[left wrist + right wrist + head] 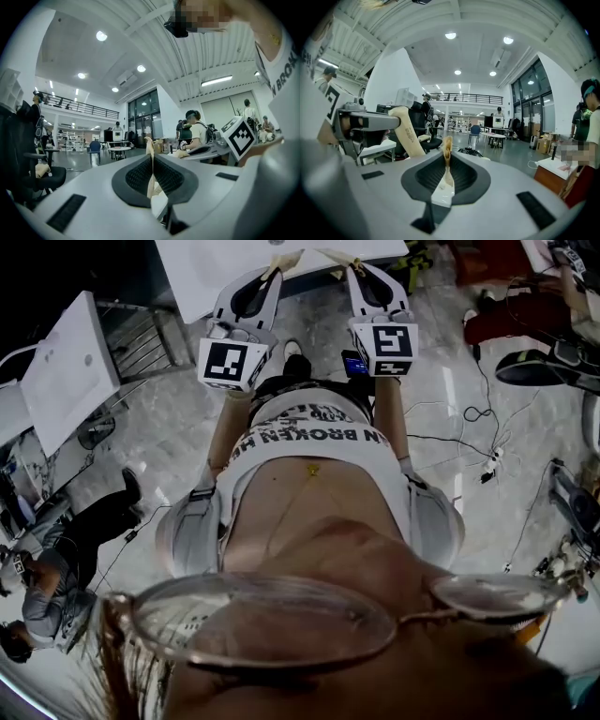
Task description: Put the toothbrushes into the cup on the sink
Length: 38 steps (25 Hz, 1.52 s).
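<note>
No toothbrush, cup or sink shows in any view. In the head view I hold both grippers side by side in front of my chest, pointing away from me. The left gripper [286, 259] has its beige pads pressed together with nothing between them, and the left gripper view shows the same [150, 143]. My right gripper [339, 259] is shut and empty too, its pads meeting in a thin line in the right gripper view [447, 143]. Each gripper appears at the edge of the other's view: the right gripper's marker cube [241, 136] and the left gripper's body [370, 123].
A white tabletop [216, 268] lies just beyond the gripper tips. A white panel [66, 371] leans at the left, with a seated person [56, 568] below it. Cables [487, 465] trail across the marble floor at the right. Both gripper views look into a large hall with desks, chairs and people [194, 129].
</note>
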{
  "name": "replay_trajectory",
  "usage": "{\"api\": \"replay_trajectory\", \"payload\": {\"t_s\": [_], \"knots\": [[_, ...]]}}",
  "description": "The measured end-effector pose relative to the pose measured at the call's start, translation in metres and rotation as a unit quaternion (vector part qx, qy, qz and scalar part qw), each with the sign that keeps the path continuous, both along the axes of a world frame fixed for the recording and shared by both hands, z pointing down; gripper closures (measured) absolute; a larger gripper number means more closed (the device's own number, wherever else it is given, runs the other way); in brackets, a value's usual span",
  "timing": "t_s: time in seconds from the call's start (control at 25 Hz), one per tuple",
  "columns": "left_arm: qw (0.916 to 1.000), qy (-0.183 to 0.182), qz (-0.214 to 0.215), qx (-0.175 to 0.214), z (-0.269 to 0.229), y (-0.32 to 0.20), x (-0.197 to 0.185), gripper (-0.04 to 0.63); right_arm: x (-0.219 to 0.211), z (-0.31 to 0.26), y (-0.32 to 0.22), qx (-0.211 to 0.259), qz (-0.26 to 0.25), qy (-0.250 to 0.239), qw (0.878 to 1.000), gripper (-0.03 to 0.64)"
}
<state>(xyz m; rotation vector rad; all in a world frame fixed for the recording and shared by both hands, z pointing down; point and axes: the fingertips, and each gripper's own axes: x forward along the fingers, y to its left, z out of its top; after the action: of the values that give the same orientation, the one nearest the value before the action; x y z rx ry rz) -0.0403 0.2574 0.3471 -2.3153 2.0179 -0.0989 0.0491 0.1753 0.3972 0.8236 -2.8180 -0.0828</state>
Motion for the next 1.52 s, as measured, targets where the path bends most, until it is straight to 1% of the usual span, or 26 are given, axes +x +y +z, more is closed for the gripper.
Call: {"api": "replay_trajectory", "payload": {"t_s": [0.12, 0.36, 0.72, 1.04, 1.16, 1.36, 1.52], "knots": [[0.9999, 0.003, 0.015, -0.002, -0.001, -0.01, -0.016, 0.578, -0.019, -0.001, -0.007, 0.0, 0.004, 0.001, 1.0, 0.575], [0.9996, 0.006, 0.028, 0.004, 0.0, -0.021, -0.044, 0.578, -0.05, -0.001, -0.015, 0.006, 0.009, 0.009, 1.0, 0.575], [0.9995, 0.018, 0.024, 0.005, 0.003, -0.019, -0.088, 0.578, -0.096, 0.004, -0.015, 0.007, 0.002, 0.015, 1.0, 0.575], [0.9997, 0.018, 0.013, 0.004, 0.0, -0.022, -0.105, 0.578, -0.112, 0.001, -0.019, 0.01, -0.004, 0.015, 1.0, 0.575], [0.9998, 0.019, 0.003, 0.004, 0.001, -0.03, -0.112, 0.578, -0.12, 0.005, -0.026, 0.008, -0.02, 0.019, 1.0, 0.575], [0.9998, 0.017, -0.012, 0.0, 0.005, -0.057, -0.118, 0.578, -0.128, 0.006, -0.054, 0.008, -0.039, 0.017, 0.999, 0.575], [0.9996, 0.019, -0.018, -0.005, 0.006, -0.088, -0.119, 0.578, -0.13, 0.005, -0.084, 0.012, -0.047, 0.023, 0.999, 0.575]]}}
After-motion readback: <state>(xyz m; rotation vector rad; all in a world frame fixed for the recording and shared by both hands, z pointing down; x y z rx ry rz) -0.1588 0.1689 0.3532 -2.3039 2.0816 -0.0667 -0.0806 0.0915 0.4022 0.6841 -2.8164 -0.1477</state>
